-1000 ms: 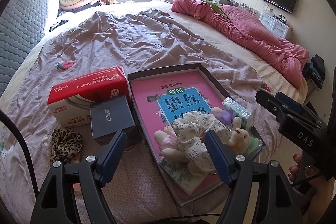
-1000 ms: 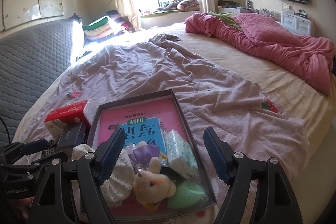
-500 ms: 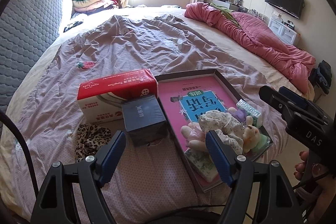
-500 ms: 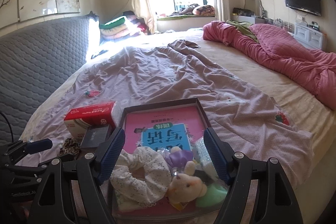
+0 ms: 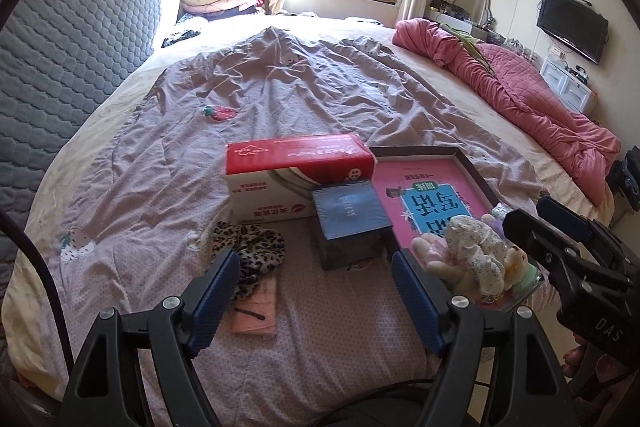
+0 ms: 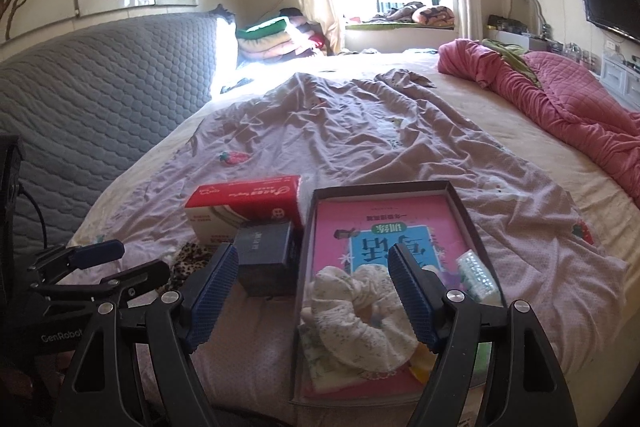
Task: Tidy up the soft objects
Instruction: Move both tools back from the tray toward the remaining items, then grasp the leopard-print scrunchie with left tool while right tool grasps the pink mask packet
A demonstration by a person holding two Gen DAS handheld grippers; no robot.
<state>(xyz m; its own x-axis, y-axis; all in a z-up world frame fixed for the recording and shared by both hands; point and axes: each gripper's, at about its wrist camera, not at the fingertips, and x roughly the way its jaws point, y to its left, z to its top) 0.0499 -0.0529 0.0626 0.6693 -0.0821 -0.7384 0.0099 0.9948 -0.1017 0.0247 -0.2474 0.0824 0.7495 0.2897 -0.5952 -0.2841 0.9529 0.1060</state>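
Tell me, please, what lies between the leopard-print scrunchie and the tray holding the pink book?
The dark blue box sits between the leopard-print scrunchie and the tray, clearest in the left wrist view.

1. Scrunchies: two. One floral white scrunchie (image 6: pixel 360 323), one leopard-print scrunchie (image 5: pixel 250 247).
2. Boxes: three. One red-and-white tissue box (image 5: pixel 296 175), one dark blue box (image 5: pixel 350 223), one shallow open box (image 6: pixel 464 215).
3. Pink books: one (image 6: pixel 384 223).
4. Small pink booklets: one (image 5: pixel 258 311).
5. Plush toys: at least two, partly hidden; exact count unclear.
6. Tissue packets: one (image 6: pixel 478 273).
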